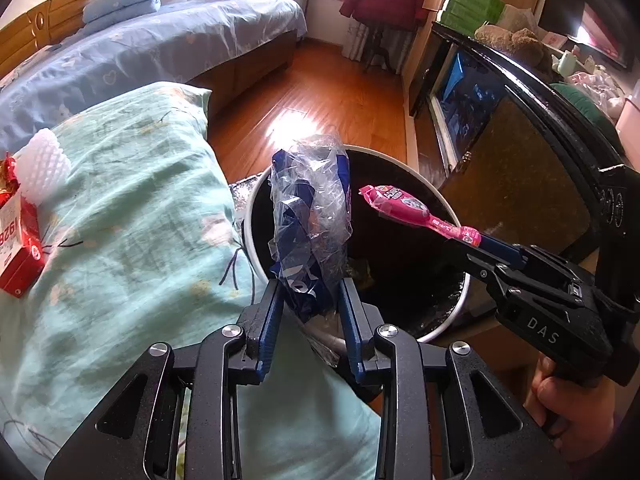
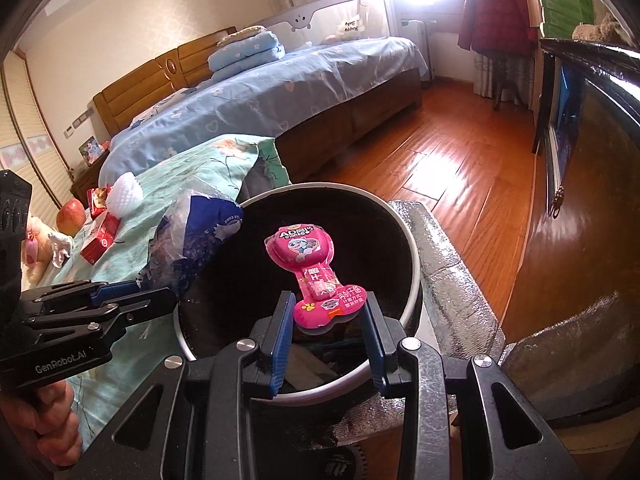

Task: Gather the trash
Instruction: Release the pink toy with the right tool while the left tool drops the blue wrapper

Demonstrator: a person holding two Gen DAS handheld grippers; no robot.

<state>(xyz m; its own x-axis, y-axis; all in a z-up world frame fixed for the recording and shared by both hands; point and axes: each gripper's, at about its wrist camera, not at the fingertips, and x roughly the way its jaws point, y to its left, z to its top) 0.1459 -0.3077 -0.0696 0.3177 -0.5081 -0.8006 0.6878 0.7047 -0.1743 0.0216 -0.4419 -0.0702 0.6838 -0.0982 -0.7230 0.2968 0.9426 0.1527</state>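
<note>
A round black trash bin with a white rim [image 1: 440, 330] [image 2: 414, 276] stands on the floor beside the bed. My left gripper [image 1: 310, 286] [image 2: 162, 286] is shut on a crumpled blue and clear plastic bag [image 1: 310, 216] [image 2: 192, 244], held upright over the bin's near rim. My right gripper [image 2: 326, 306] [image 1: 474, 240] is shut on the lower end of a pink snack wrapper [image 2: 312, 264] [image 1: 394, 204], which hangs over the bin's dark opening. Some trash lies at the bottom of the bin [image 1: 360, 272].
A teal floral quilt [image 1: 132, 208] [image 2: 200, 176] covers the bed edge left of the bin. On it lie a red box [image 1: 18, 256] [image 2: 100, 238], a white foam net [image 1: 42, 164] [image 2: 126, 196] and an apple [image 2: 71, 216]. A dark cabinet [image 1: 520, 184] stands right; silver foil mat [image 2: 444, 264] under the bin.
</note>
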